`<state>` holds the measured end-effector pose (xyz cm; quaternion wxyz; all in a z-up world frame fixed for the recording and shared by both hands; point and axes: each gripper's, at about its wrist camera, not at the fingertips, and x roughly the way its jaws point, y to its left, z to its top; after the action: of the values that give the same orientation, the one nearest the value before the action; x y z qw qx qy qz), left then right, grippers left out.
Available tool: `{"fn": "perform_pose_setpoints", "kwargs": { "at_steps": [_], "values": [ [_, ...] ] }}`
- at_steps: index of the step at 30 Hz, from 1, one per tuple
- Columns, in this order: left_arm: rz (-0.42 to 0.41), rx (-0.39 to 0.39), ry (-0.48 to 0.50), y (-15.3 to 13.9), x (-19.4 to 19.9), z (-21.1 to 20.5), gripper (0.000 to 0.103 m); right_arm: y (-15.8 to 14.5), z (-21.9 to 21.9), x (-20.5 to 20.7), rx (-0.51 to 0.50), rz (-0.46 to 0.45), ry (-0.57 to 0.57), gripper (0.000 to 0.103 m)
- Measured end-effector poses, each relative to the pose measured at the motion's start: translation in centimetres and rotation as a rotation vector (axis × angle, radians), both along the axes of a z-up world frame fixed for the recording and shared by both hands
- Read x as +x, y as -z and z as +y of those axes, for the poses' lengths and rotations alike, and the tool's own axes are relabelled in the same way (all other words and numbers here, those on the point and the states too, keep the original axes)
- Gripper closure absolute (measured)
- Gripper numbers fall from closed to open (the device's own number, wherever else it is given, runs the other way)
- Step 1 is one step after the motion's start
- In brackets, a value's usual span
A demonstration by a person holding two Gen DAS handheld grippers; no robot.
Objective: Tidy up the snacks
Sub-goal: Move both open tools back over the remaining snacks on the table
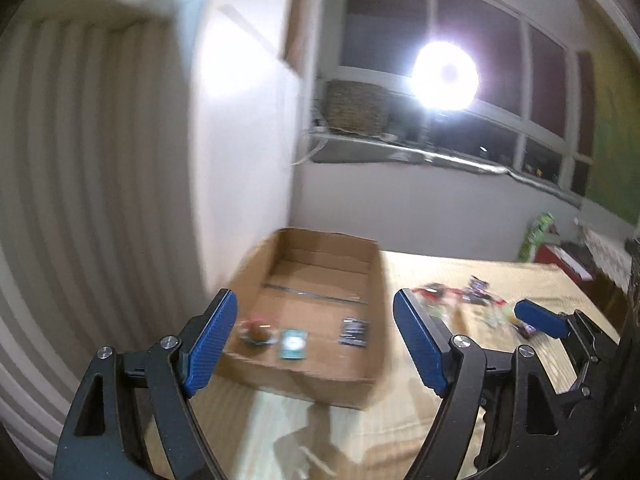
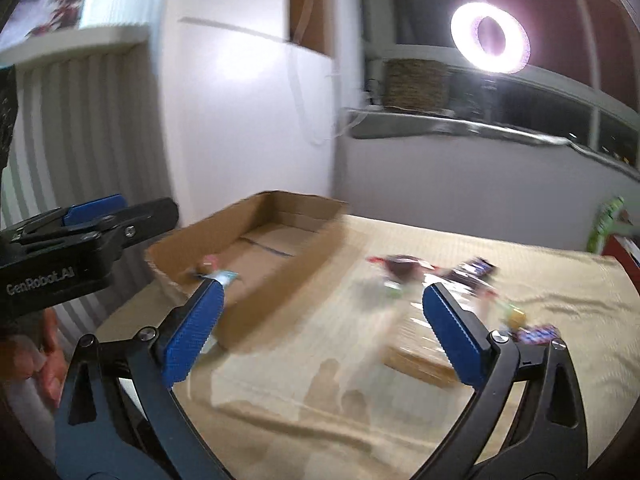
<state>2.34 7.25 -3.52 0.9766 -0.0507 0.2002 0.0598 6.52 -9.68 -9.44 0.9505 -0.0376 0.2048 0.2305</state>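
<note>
A shallow cardboard box (image 1: pixel 316 300) sits at the far left corner of the cloth-covered table (image 1: pixel 440 420), against the white wall. Along the box's near wall lie three snacks, left to right: a round brown sweet in clear wrap (image 1: pixel 258 333), a teal packet (image 1: pixel 293 345) just beside it, and a dark packet (image 1: pixel 354 331) nearer the right wall. The left gripper (image 1: pixel 316 342) hovers above the box's near edge with its blue pads spread wide and nothing between them. Right of the box, a blurred scatter of loose snacks (image 2: pixel 436 276) lies toward the table's far right side, red, dark and clear wrappers among them; single items are too smeared to name. A flat brown packet (image 2: pixel 420 360) rests closer in. The right gripper (image 2: pixel 322 332) hangs above the cloth between box and scatter, its pads likewise far apart and holding nothing. A ring light (image 2: pixel 490 38) glares on the window sill behind.
</note>
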Motion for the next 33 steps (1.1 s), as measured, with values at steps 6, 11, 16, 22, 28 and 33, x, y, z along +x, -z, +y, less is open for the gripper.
{"fn": "perform_pose_setpoints", "kwargs": {
  "at_steps": [6,11,16,22,28,33],
  "values": [
    [0.006,0.069,0.101,0.0,1.1,-6.0,0.023,0.1,-7.9,-0.5,0.052,0.015,0.145,0.002],
    [0.013,0.100,0.183,0.1,1.7,-9.6,0.023,0.3,-12.6,-1.6,0.074,0.031,0.227,0.002],
    [0.009,0.128,0.240,0.0,1.3,-12.4,0.023,-0.3,-14.0,-2.6,0.091,0.013,0.256,0.002],
    [-0.002,0.159,0.257,-0.7,0.5,-13.9,0.023,-0.8,-14.4,-3.6,0.094,-0.004,0.264,0.001],
    [-0.027,0.168,0.268,-1.3,-0.5,-14.5,0.023,-1.0,-14.0,-4.0,0.075,-0.006,0.261,0.001],
    [-0.009,0.150,0.278,-0.6,-0.1,-14.4,0.023,-0.6,-13.7,-3.4,0.055,0.012,0.265,0.001]
  ]
}}
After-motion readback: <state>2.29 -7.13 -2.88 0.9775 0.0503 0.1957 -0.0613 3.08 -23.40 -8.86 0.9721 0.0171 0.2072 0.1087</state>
